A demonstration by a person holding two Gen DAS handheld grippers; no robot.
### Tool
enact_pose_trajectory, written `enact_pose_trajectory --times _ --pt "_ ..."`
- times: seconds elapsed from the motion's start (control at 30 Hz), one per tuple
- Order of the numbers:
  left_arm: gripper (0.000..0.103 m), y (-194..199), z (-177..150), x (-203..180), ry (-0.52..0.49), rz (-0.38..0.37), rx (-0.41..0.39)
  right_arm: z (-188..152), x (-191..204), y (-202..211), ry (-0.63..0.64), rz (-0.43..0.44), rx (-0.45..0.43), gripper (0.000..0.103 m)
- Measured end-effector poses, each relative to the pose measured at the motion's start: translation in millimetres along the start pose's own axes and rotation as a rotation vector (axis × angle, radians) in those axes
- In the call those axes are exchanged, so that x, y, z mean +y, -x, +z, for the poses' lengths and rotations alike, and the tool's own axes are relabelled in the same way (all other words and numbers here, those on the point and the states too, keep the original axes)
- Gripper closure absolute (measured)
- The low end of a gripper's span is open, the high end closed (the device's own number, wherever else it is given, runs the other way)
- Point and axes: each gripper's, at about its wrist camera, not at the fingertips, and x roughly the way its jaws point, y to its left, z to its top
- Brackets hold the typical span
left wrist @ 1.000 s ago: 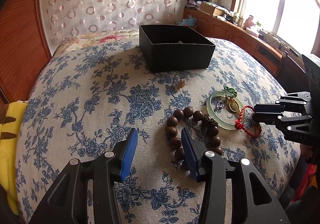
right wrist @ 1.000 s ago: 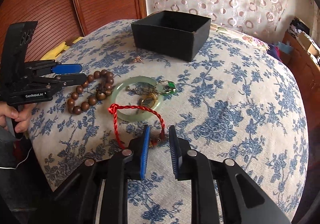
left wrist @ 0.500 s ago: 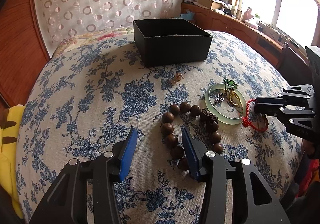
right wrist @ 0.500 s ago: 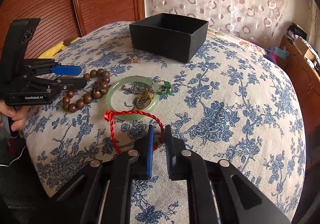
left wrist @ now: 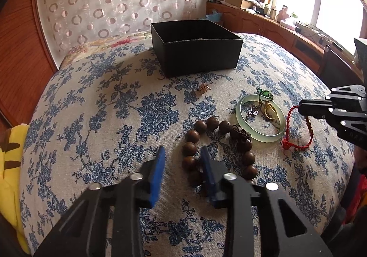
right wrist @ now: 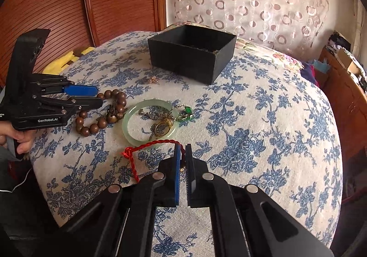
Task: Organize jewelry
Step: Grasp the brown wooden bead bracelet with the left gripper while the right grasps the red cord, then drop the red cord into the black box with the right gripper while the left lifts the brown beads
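Note:
A black open box (left wrist: 195,50) (right wrist: 192,55) stands at the far side of the floral cloth. A brown wooden bead bracelet (left wrist: 206,142) (right wrist: 101,117) lies near my left gripper (left wrist: 182,153) (right wrist: 91,96), which is open with its jaws either side of the beads' near left part. A pale green jade bangle (left wrist: 259,117) (right wrist: 149,119) holds a gold ring, a silver chain and a green pendant. My right gripper (right wrist: 182,149) (left wrist: 300,105) is shut on the red cord bracelet (right wrist: 146,149) (left wrist: 296,137), lifting one side of it.
A small gold ornament (left wrist: 204,88) (right wrist: 153,79) lies in front of the box. A yellow cloth (left wrist: 11,165) sits at the left edge. A wooden headboard (right wrist: 68,4) and wooden cabinets (left wrist: 275,32) surround the cushion.
My right gripper closed onto the red cord bracelet and began raising it. My left gripper moved forward around the wooden beads, still open.

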Motion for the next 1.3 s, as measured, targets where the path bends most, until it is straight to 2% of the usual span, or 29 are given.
enact_pose_trajectory --times 0.03,0.07,0.3,0.47,0.6,0.8,1.0,1.3 --pt "0.090 -0.2 0.3 0.9 0.002 -0.002 0.001 0.7 -0.3 1.0 0.003 -0.002 -0.004 0.098" --pt "0.091 0.0 1.2 1.6 0.006 -0.004 0.002 2.2 -0.9 2.3 0.005 -0.003 -0.008 0.098" --pt "0.091 10.2 7.9 5.9 0.032 -0.028 -0.033 19.1 -6.4 15.8 0.009 -0.011 -0.066 0.098" --pt "0.091 23.8 19.9 7.1 0.035 -0.028 -0.090 38.3 -12.5 17.3 0.026 -0.022 -0.109 0.098" --pt "0.091 32.9 32.8 9.4 0.039 -0.038 -0.129 61.3 -23.5 12.7 0.021 -0.040 -0.152 0.098" --pt "0.091 42.9 59.0 4.7 -0.009 -0.022 -0.168 105.9 -40.4 1.6 -0.006 -0.052 -0.207 0.098" --pt "0.091 50.4 86.6 6.8 -0.027 -0.026 -0.196 138.2 -35.0 -21.1 0.028 -0.054 -0.199 0.098" --pt "0.091 62.7 128.6 4.5 -0.070 -0.005 -0.251 158.7 -42.6 -53.7 -0.006 -0.095 -0.179 0.098"
